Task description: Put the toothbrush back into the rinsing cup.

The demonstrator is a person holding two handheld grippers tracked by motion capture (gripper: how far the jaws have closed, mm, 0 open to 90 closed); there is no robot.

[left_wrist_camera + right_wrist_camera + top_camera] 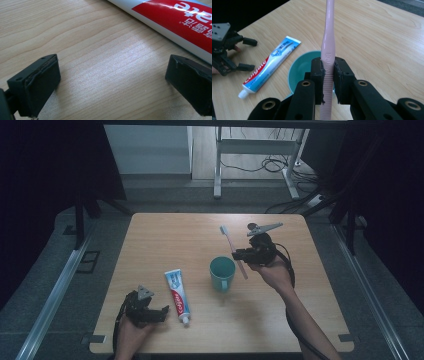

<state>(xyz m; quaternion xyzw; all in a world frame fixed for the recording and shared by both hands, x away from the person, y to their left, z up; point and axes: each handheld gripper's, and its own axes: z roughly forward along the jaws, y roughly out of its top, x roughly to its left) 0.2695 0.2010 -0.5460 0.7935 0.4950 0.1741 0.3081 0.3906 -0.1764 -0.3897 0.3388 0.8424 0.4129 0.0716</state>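
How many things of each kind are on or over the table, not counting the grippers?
Pink toothbrush: 1
Teal mug: 1
Toothpaste tube: 1
Total: 3

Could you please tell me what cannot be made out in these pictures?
- Pink plastic toothbrush: bristle head cut off by the right gripper view's top edge.
- Red-and-white toothpaste tube: cap and both ends cropped in the left gripper view.
- Teal mug: contents too small in the high view.
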